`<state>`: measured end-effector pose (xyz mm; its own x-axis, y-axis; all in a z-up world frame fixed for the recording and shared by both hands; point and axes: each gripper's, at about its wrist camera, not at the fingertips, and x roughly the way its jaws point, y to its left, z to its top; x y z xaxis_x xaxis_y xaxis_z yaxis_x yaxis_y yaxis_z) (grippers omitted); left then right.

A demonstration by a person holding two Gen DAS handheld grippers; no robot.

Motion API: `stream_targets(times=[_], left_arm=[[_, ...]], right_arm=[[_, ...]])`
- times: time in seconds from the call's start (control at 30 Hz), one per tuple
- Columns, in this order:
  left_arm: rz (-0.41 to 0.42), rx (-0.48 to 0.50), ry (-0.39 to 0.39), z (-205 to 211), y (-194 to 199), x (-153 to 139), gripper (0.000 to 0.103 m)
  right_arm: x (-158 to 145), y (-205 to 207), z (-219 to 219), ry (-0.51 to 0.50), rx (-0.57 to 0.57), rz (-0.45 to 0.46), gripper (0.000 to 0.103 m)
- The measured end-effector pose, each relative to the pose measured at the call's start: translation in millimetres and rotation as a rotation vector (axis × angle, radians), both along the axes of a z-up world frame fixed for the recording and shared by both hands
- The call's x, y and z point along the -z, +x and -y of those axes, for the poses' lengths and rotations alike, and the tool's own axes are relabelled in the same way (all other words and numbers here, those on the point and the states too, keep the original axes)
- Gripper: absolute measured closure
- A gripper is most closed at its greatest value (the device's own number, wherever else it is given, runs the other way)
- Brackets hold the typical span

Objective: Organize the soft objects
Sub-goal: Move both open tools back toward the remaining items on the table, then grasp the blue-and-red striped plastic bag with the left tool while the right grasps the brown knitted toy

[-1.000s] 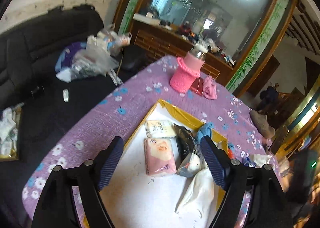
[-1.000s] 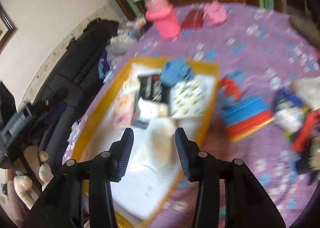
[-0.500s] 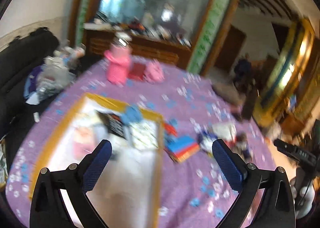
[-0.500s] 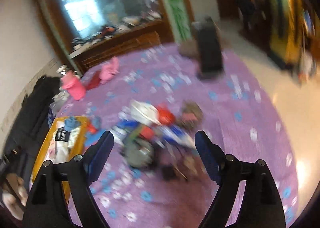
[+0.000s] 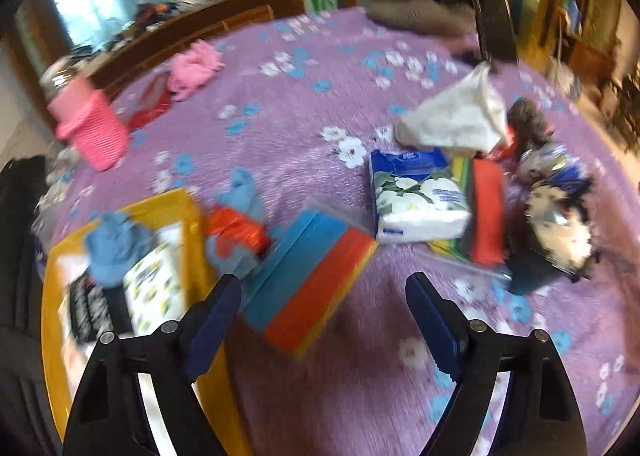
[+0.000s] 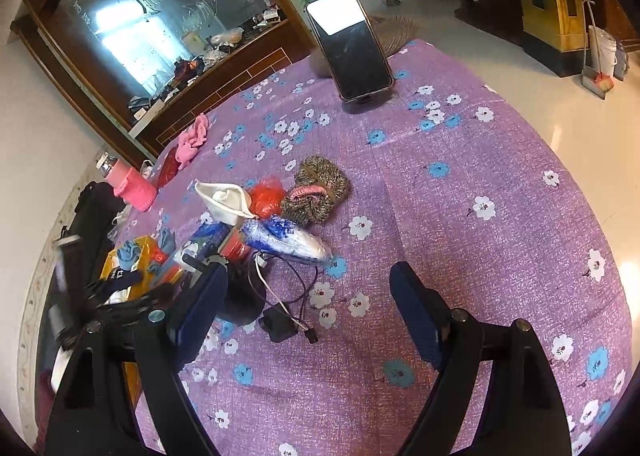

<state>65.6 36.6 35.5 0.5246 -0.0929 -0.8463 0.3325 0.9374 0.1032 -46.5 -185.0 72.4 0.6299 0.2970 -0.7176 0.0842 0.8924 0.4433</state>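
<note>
**Left wrist view: yellow tray partly filled, soft things still heaped beside it**

Left wrist view shows a yellow tray (image 5: pixel 188 212) at the lower left on the purple flowered tabletop (image 5: pixel 304 124). Inside the tray lie a crumpled blue cloth (image 5: pixel 116 244), a white packet with a small yellow-green print (image 5: pixel 154 288) and a dark packet with white lettering (image 5: pixel 90 308); motion blur hides anything finer.

Just outside the tray's right rim sit an orange-red bundle with blue cloth around it (image 5: pixel 236 228) and, touching it, a flat stack of sponge cloths (image 5: pixel 308 276) in blue, orange and yellow layers. Farther right of the tray lies a soft tissue pack (image 5: pixel 416 196), blue and white with printed flowers, then a red and green sponge stack (image 5: pixel 484 212) against it, a limp cream cloth (image 5: pixel 460 116) behind, and a glossy crumpled bag (image 5: pixel 560 228) at the far side.

In the right wrist view the same heap lies far from the tray (image 6: pixel 140 248): the cream cloth (image 6: pixel 228 200), a brown knitted hat with a pink band (image 6: pixel 316 192), and a blue-and-white plastic-wrapped roll (image 6: pixel 288 240), with a black cable (image 6: pixel 288 296) in front.

The left gripper (image 5: pixel 324 296) has its fingers apart and just narrowing, empty, above the sponge cloths. The right gripper (image 6: pixel 308 296) has its fingers spread wide, having just opened, holding nothing.
</note>
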Motion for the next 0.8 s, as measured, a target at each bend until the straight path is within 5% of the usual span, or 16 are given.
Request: stream_targets(times=[0.17,0.33,0.5,0.8], left_arm=[[-0.068,0.019,0.062,6.8,39.4,28.0,0.015],[-0.132,0.004,-0.035,-3.2,43.5,28.6,0.051],[-0.194,0.024,-0.097,-6.9,12.2,23.5,0.051],[-0.164,-0.007,-0.128,-3.6,-13.1,26.0,0.037]], right_arm=[[3.2,1.8,-0.7,0.008,-0.017,-0.005,0.020],[1.3,4.1,-2.3,0.006,-0.024,-0.007,0.020],[1.6,6.5,-3.7,0.003,-0.025,-0.019,0.020],[2.2,28.4,-1.2,-0.006,-0.007,-0.055,0.020]])
